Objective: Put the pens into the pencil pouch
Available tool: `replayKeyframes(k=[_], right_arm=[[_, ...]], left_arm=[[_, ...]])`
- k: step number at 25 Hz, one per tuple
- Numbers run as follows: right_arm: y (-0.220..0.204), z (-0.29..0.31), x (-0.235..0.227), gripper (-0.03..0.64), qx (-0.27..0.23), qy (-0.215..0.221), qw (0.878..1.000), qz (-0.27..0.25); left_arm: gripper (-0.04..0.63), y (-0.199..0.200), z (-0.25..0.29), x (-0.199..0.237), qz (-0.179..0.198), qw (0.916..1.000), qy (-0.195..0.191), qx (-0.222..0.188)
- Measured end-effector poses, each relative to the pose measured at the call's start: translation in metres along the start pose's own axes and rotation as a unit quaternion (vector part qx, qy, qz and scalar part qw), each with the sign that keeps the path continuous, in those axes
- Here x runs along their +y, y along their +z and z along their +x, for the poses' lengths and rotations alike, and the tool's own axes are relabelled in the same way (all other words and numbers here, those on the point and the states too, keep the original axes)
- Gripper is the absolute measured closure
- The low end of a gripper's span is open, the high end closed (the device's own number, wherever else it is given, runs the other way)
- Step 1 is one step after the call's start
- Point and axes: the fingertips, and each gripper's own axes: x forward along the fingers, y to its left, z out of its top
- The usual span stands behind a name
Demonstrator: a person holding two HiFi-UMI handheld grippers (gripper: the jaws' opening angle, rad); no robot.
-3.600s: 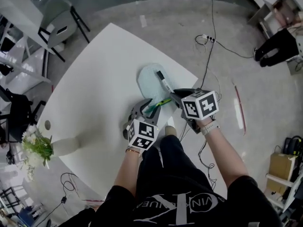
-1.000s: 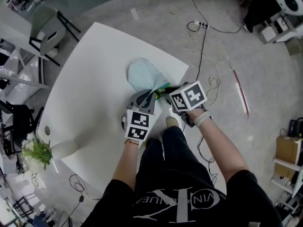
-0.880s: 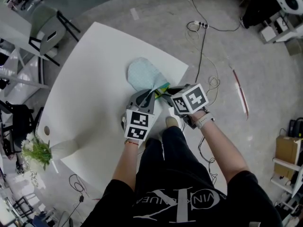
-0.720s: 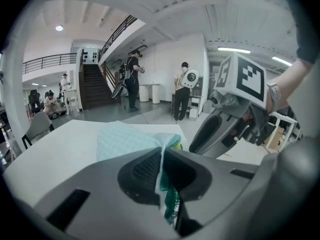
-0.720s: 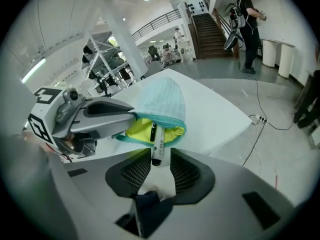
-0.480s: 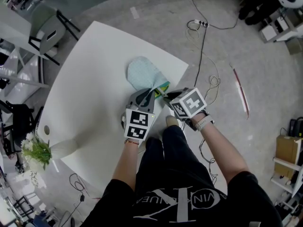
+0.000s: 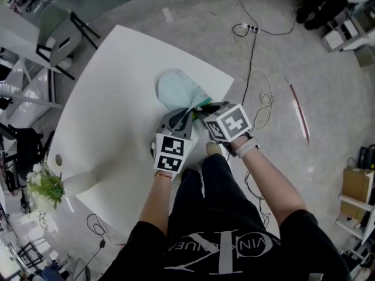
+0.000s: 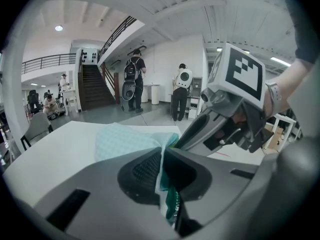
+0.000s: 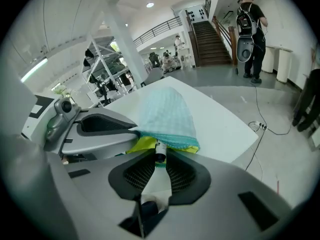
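Entry: my right gripper [image 9: 159,159], jaws just narrowed and clamped on the pen [image 9: 156,180] entering the pencil pouch [image 9: 165,111]; my left gripper [image 8: 162,156] pinched its rim; I judged insertion underway.

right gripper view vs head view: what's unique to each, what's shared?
Only the right gripper view: the pen between the right gripper's jaws, which have just been closing, its tip at the pouch's open mouth. Only the head view: the person's arms and the flowers by the table's edge. Both: the pale teal pouch on the white table, with the left gripper shut on its edge.
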Motion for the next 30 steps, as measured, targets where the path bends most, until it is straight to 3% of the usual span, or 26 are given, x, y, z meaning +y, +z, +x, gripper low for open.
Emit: replayKeyframes(k=[12, 16, 20, 26, 30], right_arm=[[-0.008, 0.017, -0.012, 0.532, -0.018, -0.068, 0.995, -0.070], [-0.007, 0.017, -0.013, 0.510, -0.032, -0.060, 0.995, -0.074], [-0.008, 0.010, -0.006, 0.432, -0.038, -0.045, 0.994, -0.092], [-0.014, -0.007, 0.000, 0.430, -0.054, -0.037, 0.994, -0.087], [-0.012, -0.017, -0.003, 0.439, -0.074, -0.037, 0.994, -0.074]], left_arm=[[0.569, 0.000, 0.000, 0.000, 0.005, 1.0000, -0.008, -0.001], [0.569, -0.004, 0.004, 0.002, 0.001, 1.0000, -0.004, 0.005], [0.569, -0.006, 0.005, 0.002, -0.001, 1.0000, -0.003, 0.007], [0.568, -0.011, 0.007, 0.001, -0.016, 0.9997, -0.015, 0.012], [0.524, -0.012, 0.007, -0.002, -0.022, 0.9994, -0.024, 0.013]])
